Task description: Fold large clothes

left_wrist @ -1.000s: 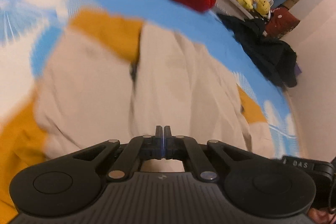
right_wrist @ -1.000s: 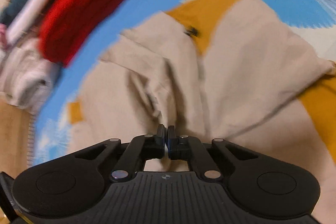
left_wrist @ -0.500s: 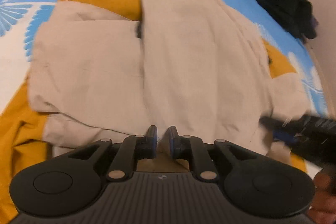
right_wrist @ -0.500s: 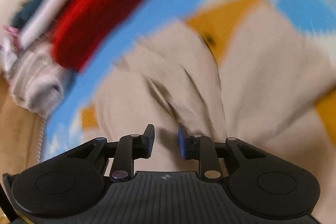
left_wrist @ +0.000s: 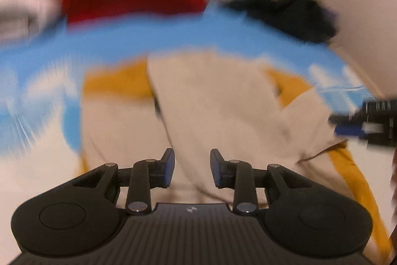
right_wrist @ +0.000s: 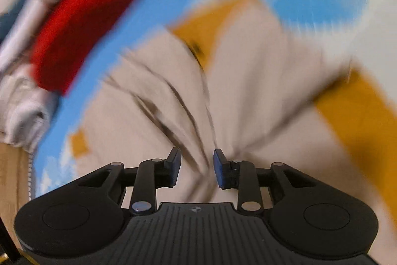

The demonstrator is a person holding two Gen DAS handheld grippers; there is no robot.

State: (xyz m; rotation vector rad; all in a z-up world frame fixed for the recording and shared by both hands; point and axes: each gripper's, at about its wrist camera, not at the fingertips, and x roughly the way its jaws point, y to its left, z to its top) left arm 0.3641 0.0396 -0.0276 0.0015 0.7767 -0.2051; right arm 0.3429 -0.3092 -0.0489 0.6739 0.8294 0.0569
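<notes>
Here the beige garment (left_wrist: 218, 101) lay folded on the blue bedspread (left_wrist: 153, 41), ahead of and below both claws. Left gripper (left_wrist: 191, 167) and right gripper (right_wrist: 196, 167) were opening, nothing between the jaws; long axis ran away from them.

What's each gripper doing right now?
Left gripper: jaws opening, holding nothing, beige garment below.
Right gripper: jaws opening, holding nothing.

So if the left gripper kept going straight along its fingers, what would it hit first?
Most likely the beige garment lying on the bed. The left gripper, jaws opening with nothing between them, points down onto that cloth; blur makes depth uncertain.
</notes>
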